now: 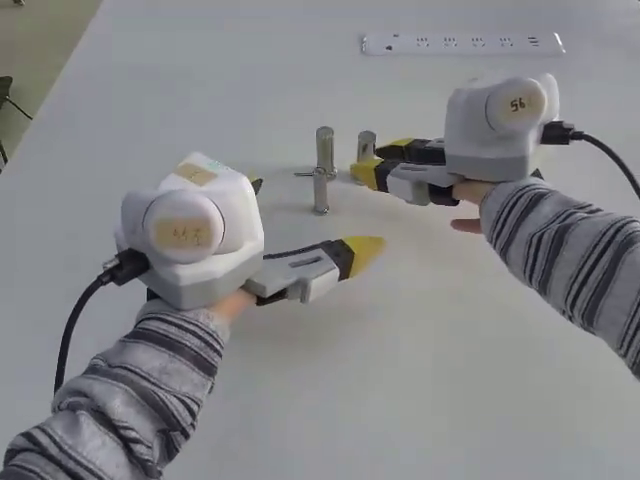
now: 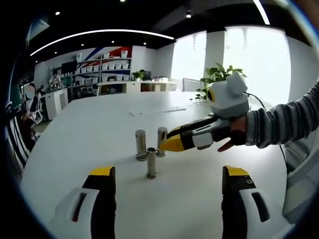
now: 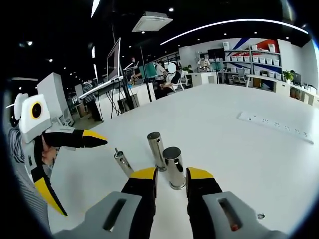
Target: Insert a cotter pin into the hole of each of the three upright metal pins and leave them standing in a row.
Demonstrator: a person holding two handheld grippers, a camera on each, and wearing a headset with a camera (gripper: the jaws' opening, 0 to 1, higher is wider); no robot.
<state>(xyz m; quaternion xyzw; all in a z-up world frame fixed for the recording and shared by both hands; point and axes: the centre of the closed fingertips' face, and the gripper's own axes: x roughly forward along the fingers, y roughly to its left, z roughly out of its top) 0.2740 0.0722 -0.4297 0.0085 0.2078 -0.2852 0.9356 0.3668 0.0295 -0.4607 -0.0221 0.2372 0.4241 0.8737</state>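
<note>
While the three metal pins stand upright in a tight cluster near the middle of the white desk (image 1: 420, 360), the right tool (image 1: 376, 160) reaches in from the right, its jaws drawn narrow on either side of the rightmost pin (image 1: 366, 142). In the right gripper view that pin sits between the two yellow-tipped jaws with a sliver of gap on one side; I cannot tell whether the pads press on it. Just beside it, to its left in the head view, stands the middle pin (image 1: 324, 148). In front of that, very close, is the front pin (image 1: 320, 195). A thin cotter pin (image 1: 304, 173) pokes sideways out of the front pin near its top. Together the pins make a small triangle, not a straight line.

The left tool (image 2: 168, 172) hovers low over the desk with its jaws spread wide and nothing between the pads. In the left gripper view the front pin stands just ahead of the gap, touched by neither jaw. A white power strip (image 1: 460, 42) lies at the far side of the desk, well apart from the pins. Striped grey sleeves (image 1: 560, 250) cover both of the person's forearms.
</note>
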